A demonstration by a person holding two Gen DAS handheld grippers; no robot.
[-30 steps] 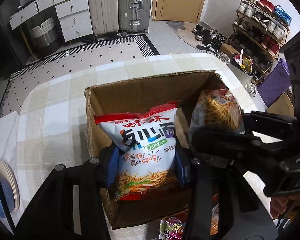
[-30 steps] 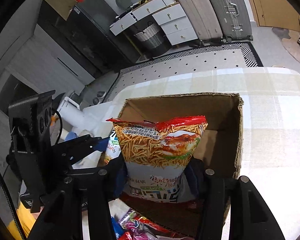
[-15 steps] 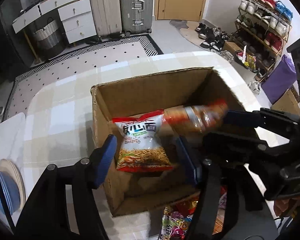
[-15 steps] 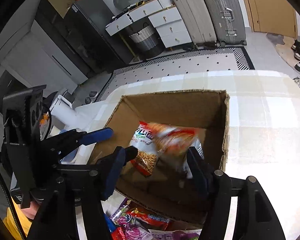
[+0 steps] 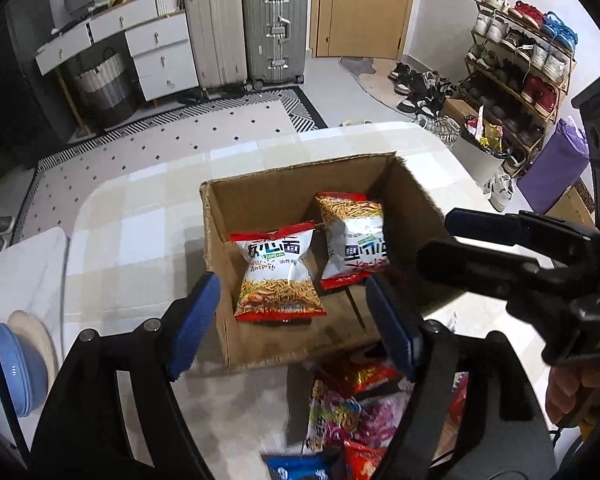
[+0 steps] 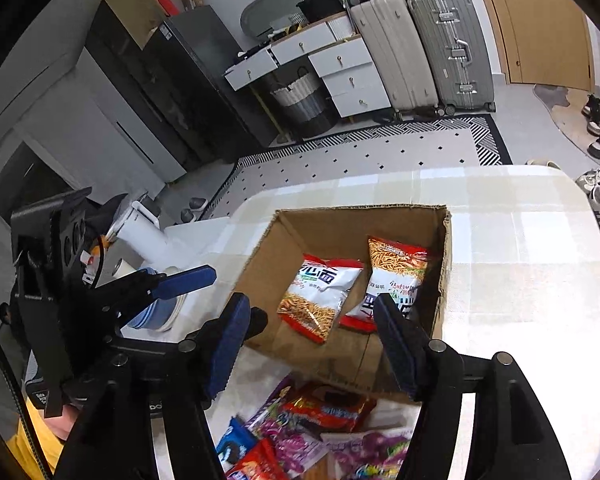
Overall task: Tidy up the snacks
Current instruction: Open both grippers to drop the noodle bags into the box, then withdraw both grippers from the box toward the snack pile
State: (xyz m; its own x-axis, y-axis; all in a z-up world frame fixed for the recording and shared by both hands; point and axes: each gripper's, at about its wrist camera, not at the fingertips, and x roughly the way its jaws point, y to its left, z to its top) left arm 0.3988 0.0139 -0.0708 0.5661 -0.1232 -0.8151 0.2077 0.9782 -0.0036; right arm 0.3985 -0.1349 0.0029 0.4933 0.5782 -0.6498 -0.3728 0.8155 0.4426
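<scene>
An open cardboard box [image 5: 300, 176] stands on the checked table. Two noodle snack bags lie flat on its bottom side by side: the left bag [image 5: 278, 276] with its print facing up, and the right bag [image 5: 354, 240] beside it. My left gripper [image 5: 292, 292] hovers above the box's near wall, its jaws opening with nothing between the blue pads. My right gripper [image 6: 310, 308] also hangs over the near wall, open and empty. The same box [image 6: 360, 210] and both bags [image 6: 320, 292] [image 6: 396, 268] show in the right wrist view.
A pile of mixed snack packets [image 5: 352, 408] [image 6: 312, 432] lies on the table just in front of the box. Stacked bowls [image 5: 16, 364] sit at the table's left edge beside a white bottle [image 6: 144, 236]. Beyond the table are a rug, suitcases and a shoe rack.
Both grippers opened and let go of their noodle bags, which dropped flat into the box. Both grippers then rose and drew back toward the box's near side.
</scene>
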